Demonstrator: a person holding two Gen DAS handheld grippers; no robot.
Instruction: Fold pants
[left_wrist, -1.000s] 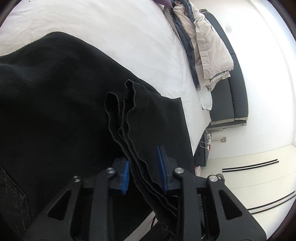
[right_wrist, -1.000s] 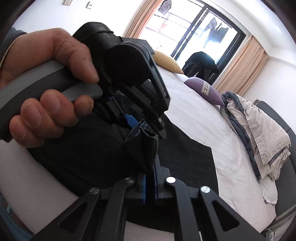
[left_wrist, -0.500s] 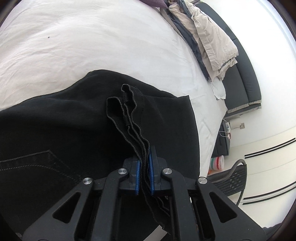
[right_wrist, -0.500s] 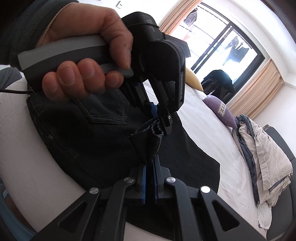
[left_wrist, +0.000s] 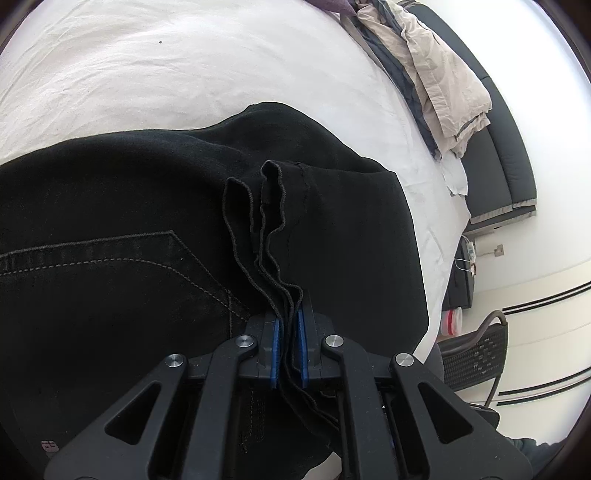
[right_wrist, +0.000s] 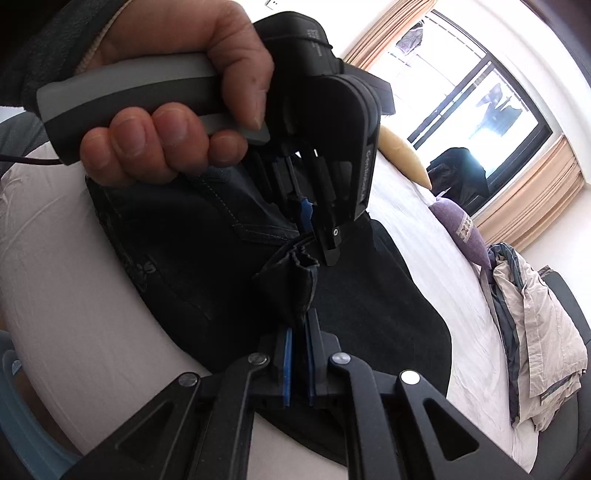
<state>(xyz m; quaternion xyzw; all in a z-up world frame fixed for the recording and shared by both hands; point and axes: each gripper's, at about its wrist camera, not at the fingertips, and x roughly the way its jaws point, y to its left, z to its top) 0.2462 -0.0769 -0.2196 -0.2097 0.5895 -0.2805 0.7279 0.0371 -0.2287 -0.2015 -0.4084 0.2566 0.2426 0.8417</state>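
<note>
The black pants (left_wrist: 122, 236) lie on the white bed (left_wrist: 155, 70), folded over so the leg ends sit on top of the seat part with the stitched back pocket (left_wrist: 110, 266). The left gripper (left_wrist: 287, 345) has its blue pads pressed together on the bunched hem edges of the pants. The right gripper (right_wrist: 299, 363) is close beside it, and its blue pads also pinch a bunch of the dark cloth, which stands up in a little puff between them. In the right wrist view, a hand (right_wrist: 173, 99) holds the grey handle of the left gripper just above the pants. A pile of beige and grey bedding (left_wrist: 439, 77) lies far off on the bed, near a purple pillow (right_wrist: 461, 230).
</note>
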